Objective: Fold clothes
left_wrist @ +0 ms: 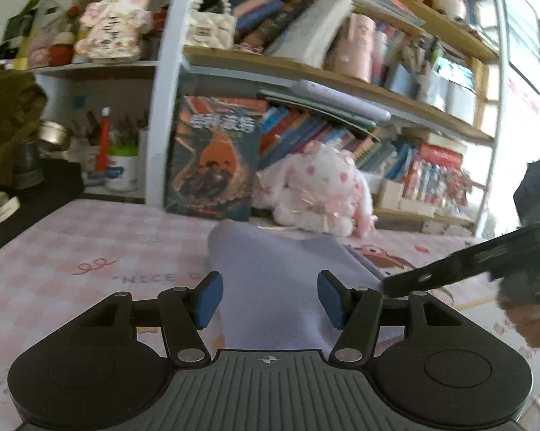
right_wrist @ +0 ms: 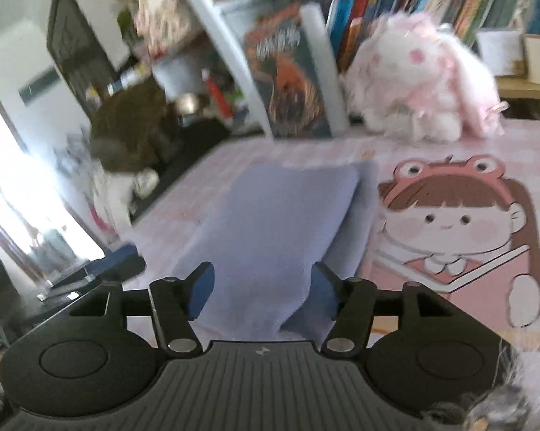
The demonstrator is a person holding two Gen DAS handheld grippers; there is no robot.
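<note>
Left wrist view: the left gripper is hovering with fingers spread and empty over the lilac cloth, lying folded on the pink checked cover at centre; the right gripper is entering from the right edge. A fold appears finished; the next move calls for re-gripping an edge. Right wrist view: the right gripper is likewise spread and empty above the cloth; a plush rabbit and a book, upper frame, are standing clear.

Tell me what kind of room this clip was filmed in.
Probably a bedroom or study at home. Packed bookshelves line the wall, a pink-and-white plush rabbit sits on a pink cartoon-print cover, and a folded lavender garment lies there.
</note>
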